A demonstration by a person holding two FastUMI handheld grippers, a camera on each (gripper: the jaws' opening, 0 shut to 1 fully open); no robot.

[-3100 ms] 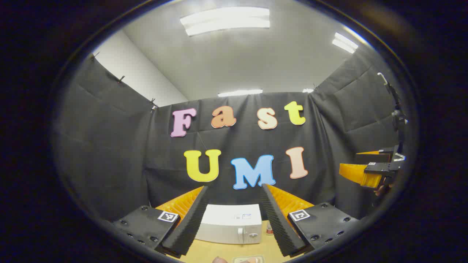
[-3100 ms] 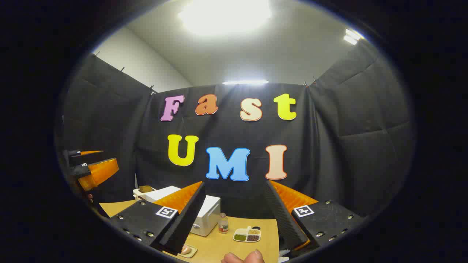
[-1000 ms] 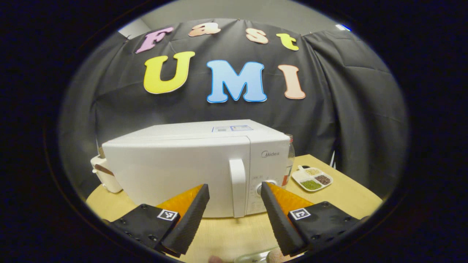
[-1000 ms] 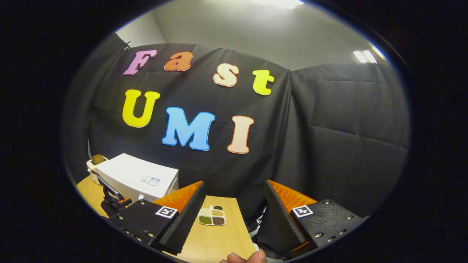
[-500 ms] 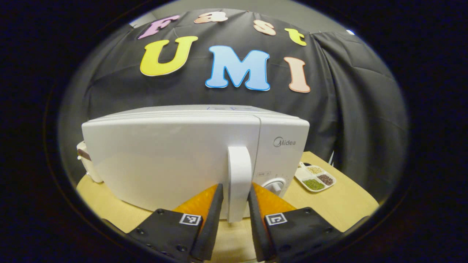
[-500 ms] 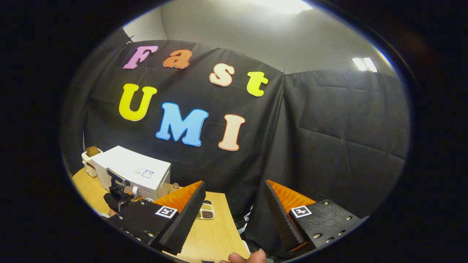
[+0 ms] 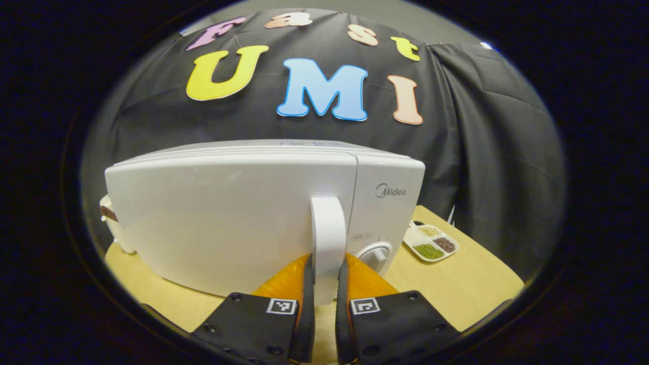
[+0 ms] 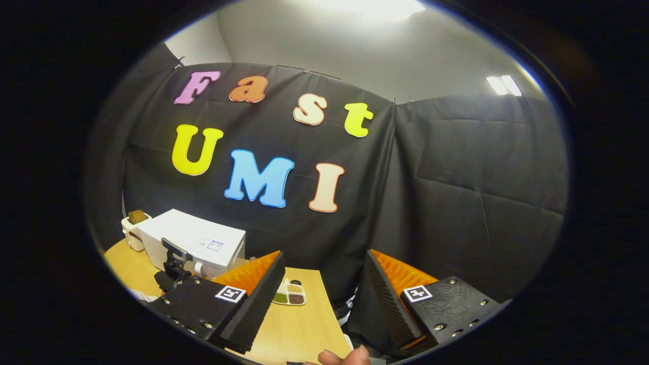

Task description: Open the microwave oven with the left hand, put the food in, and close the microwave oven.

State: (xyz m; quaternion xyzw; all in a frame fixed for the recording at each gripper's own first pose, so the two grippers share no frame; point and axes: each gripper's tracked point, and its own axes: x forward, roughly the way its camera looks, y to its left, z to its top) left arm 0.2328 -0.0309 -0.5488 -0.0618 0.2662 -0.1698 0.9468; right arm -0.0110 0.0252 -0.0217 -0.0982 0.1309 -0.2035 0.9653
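The white box-shaped microwave oven sits on the light wooden table, with its long side running left to right and its front facing the left tool's camera. Its door is shut. The tall white door handle stands straight up and down, close to the right edge of the door. Right of the handle is the control panel with a round white knob. The front is smooth and plain white.

The left tool has its two fingers pressed in on the lower part of the handle, one on each side, pinching it.

There is bare table in front of the oven and to its right. A small white tray with four pockets of seeds lies on the table right of the oven, near the table's far edge. A small white appliance peeks out at the oven's left end. The black cloth wall hangs close behind the oven.

In the right gripper view, the oven is far off to the left. The right tool is spread wide and holds nothing, up above the table's right edge. A fingertip shows at the bottom.
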